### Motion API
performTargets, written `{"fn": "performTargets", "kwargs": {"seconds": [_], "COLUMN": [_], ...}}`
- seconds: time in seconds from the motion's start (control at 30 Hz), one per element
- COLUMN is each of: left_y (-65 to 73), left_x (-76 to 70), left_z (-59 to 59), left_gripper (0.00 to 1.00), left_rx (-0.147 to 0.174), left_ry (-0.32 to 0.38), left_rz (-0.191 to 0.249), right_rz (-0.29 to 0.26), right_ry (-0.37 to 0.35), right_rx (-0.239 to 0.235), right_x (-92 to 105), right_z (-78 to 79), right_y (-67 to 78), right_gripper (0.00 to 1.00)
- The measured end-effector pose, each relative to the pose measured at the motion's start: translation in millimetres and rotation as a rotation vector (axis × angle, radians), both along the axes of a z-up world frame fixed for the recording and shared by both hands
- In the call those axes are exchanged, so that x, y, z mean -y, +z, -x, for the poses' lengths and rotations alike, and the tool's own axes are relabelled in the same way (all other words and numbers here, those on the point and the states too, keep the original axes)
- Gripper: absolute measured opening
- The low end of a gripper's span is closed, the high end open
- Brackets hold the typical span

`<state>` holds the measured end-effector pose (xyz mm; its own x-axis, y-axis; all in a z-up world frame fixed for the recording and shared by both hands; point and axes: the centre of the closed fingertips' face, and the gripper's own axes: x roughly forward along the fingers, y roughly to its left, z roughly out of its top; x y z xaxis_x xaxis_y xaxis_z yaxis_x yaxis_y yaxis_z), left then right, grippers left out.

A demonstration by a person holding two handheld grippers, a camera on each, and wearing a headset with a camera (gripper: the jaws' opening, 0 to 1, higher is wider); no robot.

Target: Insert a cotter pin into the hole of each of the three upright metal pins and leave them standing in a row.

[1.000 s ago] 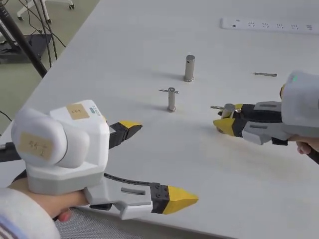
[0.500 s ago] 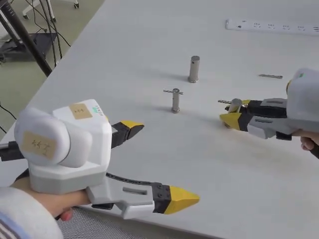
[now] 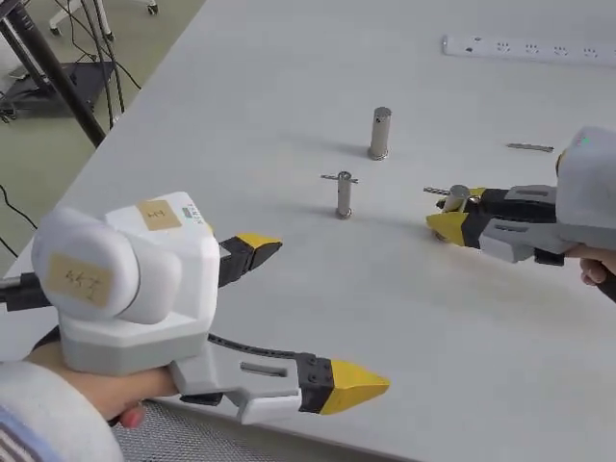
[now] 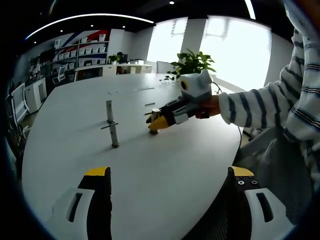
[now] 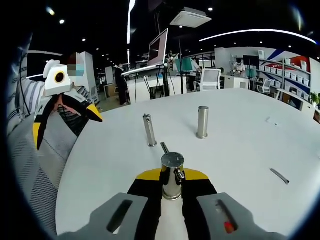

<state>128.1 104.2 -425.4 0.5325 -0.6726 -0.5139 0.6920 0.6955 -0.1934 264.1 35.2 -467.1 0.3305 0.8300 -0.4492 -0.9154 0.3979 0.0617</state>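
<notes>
Pins are standing at three spots on the white counter (image 3: 241,115), and I am reading them from the right side inward. My right tool (image 3: 445,227) is clamping narrowly on the nearest metal pin (image 3: 455,201), with its yellow tips pressing both sides of the lower shaft. In the right gripper view this pin is sitting upright between the jaws. A cotter pin (image 3: 434,191) is passing through its head and sticking out to the left. I cannot tell whether its base is touching the counter.

Left of it and apart from it, the middle pin (image 3: 344,195) is standing free, with a second cotter pin (image 3: 338,177) crossing it just under the top. Beyond that, the far pin (image 3: 380,133) is standing alone on the counter. A loose cotter pin (image 3: 530,147) is lying flat to the right of the far pin, well apart from it. A power strip (image 3: 527,48) is lying along the far right of the counter.

My left tool (image 3: 310,316) is hovering at the near left over the counter's near edge. Its jaws are spreading wide and gripping nothing, well apart from all three pins.
</notes>
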Motion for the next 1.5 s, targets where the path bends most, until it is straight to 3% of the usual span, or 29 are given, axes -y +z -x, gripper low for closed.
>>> {"fn": "performTargets", "kwargs": {"seconds": [0.4,0.7,0.9,0.97,1.17,1.3,1.5], "left_y": [-1.6,-2.9,-2.9,-3.2,-4.2,-1.8,1.6], "left_x": [0.4,0.4,3.3,4.2,7.1,7.4,9.3], "left_z": [1.1,1.9,2.1,2.5,4.2,2.0,-0.7], "left_gripper": [0.95,0.95,0.95,0.95,0.95,0.95,0.95], "left_rx": [-0.007,-0.012,-0.012,-0.012,-0.017,-0.010,0.000], "left_ry": [-0.005,-0.010,-0.015,-0.016,-0.025,-0.023,-0.029], "left_rz": [-0.008,-0.017,-0.012,-0.010,-0.012,-0.009,-0.007], "right_rz": [-0.011,0.003,-0.002,-0.015,-0.034,-0.044,-0.112], "right_ry": [0.021,0.044,0.041,0.024,0.015,0.007,-0.004], "right_rx": [0.010,0.044,0.042,0.014,0.021,0.001,0.017], "right_x": [-3.4,-3.9,-4.3,-4.4,-2.7,-0.3,3.7], "right_z": [1.3,2.2,2.8,2.5,1.2,5.7,12.4], "right_y": [1.0,0.5,0.0,0.6,9.7,18.2,53.1], "right_gripper": [0.09,0.09,0.10,0.10,0.20,0.24,0.36]}}
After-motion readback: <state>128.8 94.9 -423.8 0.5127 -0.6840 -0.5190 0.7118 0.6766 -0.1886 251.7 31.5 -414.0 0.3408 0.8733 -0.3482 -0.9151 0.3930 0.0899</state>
